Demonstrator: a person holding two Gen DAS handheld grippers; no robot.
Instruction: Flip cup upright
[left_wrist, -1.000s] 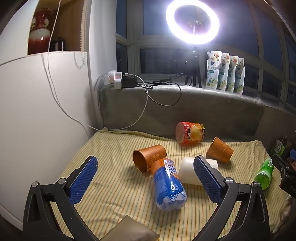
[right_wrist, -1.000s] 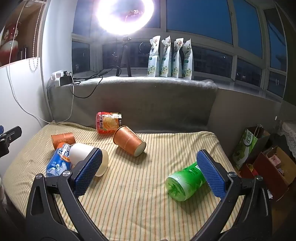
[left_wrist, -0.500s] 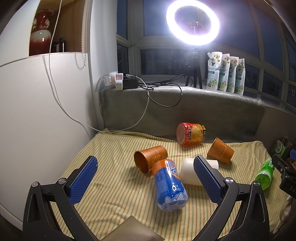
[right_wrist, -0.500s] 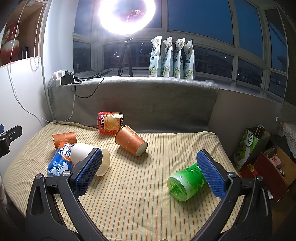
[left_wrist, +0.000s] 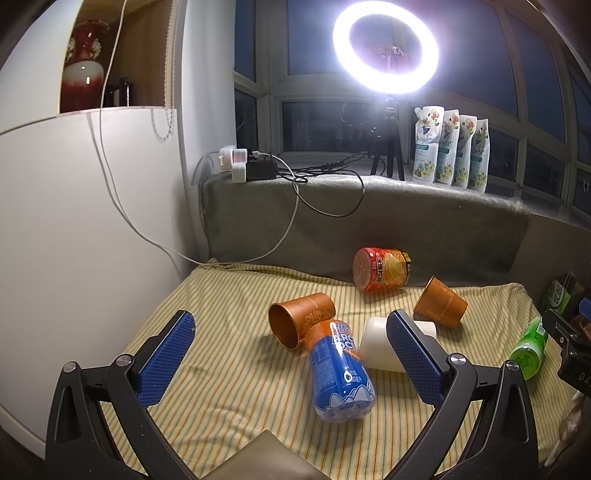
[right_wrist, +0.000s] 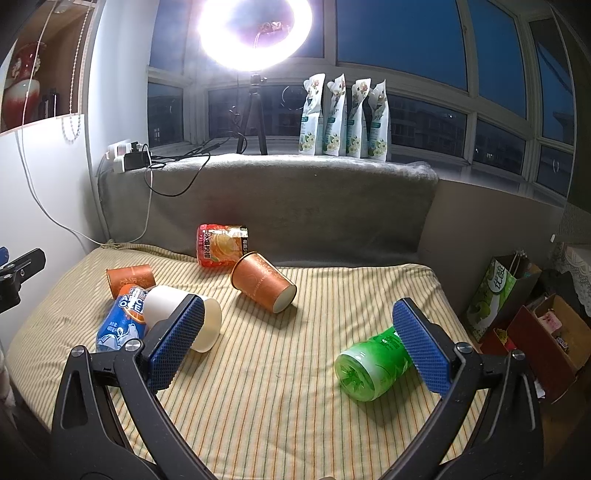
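Observation:
Three cups lie on their sides on the striped cloth (right_wrist: 280, 387). An orange cup (left_wrist: 301, 319) lies at the left, its mouth toward my left camera; it also shows in the right wrist view (right_wrist: 130, 280). A second orange cup (right_wrist: 263, 286) lies in the middle, also in the left wrist view (left_wrist: 440, 302). A white cup (right_wrist: 177, 314) lies between them, partly hidden by a finger in both views (left_wrist: 376, 347). My left gripper (left_wrist: 290, 354) is open and empty, above the cloth short of the cups. My right gripper (right_wrist: 299, 339) is open and empty.
A blue bottle (left_wrist: 338, 373) lies against the left orange cup. A green bottle (right_wrist: 373, 363) lies at the right. A red-orange snack can (left_wrist: 382, 269) lies by the grey backrest (right_wrist: 295, 206). A ring light, cables and several pouches stand on the sill. Bags sit at the right.
Both cameras have shifted very slightly; objects appear a touch lower in frame. Nothing on the cloth has moved and both grippers stay open.

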